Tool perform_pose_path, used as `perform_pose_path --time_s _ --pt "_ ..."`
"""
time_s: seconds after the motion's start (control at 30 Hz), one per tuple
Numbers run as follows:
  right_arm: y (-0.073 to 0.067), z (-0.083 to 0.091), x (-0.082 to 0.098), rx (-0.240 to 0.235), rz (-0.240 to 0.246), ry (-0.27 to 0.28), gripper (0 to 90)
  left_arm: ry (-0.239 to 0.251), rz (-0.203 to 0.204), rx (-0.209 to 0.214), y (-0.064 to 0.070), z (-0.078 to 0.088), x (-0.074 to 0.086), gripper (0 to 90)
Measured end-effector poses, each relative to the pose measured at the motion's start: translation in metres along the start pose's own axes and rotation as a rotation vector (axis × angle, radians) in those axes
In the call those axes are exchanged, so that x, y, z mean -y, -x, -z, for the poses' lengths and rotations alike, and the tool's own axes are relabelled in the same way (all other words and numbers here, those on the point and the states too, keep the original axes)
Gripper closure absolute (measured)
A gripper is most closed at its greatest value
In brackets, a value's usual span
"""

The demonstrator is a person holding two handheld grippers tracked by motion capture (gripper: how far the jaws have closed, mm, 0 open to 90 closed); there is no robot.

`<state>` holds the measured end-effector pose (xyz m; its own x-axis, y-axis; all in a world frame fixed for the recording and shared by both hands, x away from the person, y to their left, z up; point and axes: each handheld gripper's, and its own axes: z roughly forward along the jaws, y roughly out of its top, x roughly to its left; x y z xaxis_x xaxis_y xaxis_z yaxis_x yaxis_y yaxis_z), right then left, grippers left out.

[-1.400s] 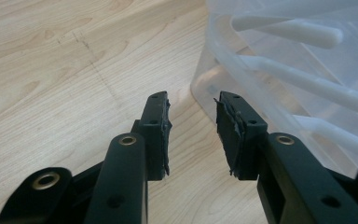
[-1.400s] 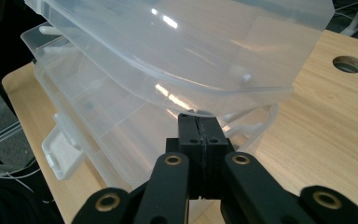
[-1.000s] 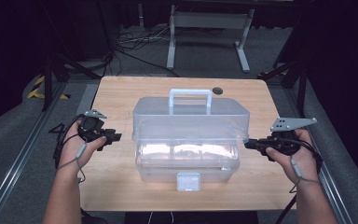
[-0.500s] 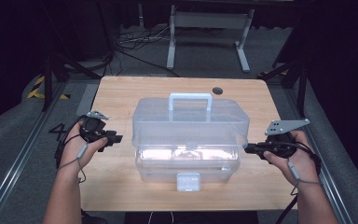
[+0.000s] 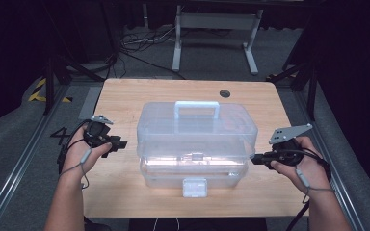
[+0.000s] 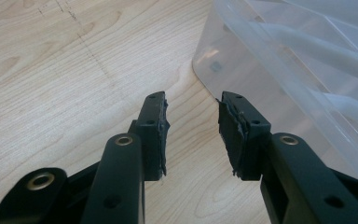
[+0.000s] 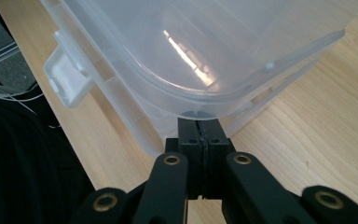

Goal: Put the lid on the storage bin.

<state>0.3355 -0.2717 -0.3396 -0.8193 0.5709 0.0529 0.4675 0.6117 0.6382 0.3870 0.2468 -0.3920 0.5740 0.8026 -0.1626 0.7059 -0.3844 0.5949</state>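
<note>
Clear plastic box (image 5: 196, 139) w/ white handle (image 5: 197, 108) sat mid worktop (image 5: 125, 192), between both grippers. Left gripper (image 5: 121, 143) hovered just beside the box's left end, jaws apart w/ nothing between, bare worktop under them; in the left gripper view (image 6: 192, 130) the box wall (image 6: 279, 60) lay just ahead & to the right of the jaws, not touching. Right gripper (image 5: 252, 158) was clenched tight, pads together, nothing held; in the right gripper view (image 7: 201, 126) its tips sat right at the lid's rim (image 7: 242, 95), under the overhang at the box's right end. White latch (image 5: 194, 187) faced the person.
</note>
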Motion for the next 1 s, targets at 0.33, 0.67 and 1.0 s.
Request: perform_pose_path --time_s 0.33,0.67,1.0 --pt "-0.002 -0.006 0.001 -0.014 0.016 -0.064 89.1 -0.011 -0.003 0.007 -0.001 -0.002 0.001 61.3" --pt "-0.003 -0.013 0.001 -0.02 0.026 -0.126 89.0 -0.025 -0.008 0.006 -0.002 -0.004 0.001 59.6" --pt "-0.003 -0.02 0.003 -0.036 0.028 -0.176 88.9 -0.039 -0.015 0.011 -0.001 -0.006 0.002 59.4"
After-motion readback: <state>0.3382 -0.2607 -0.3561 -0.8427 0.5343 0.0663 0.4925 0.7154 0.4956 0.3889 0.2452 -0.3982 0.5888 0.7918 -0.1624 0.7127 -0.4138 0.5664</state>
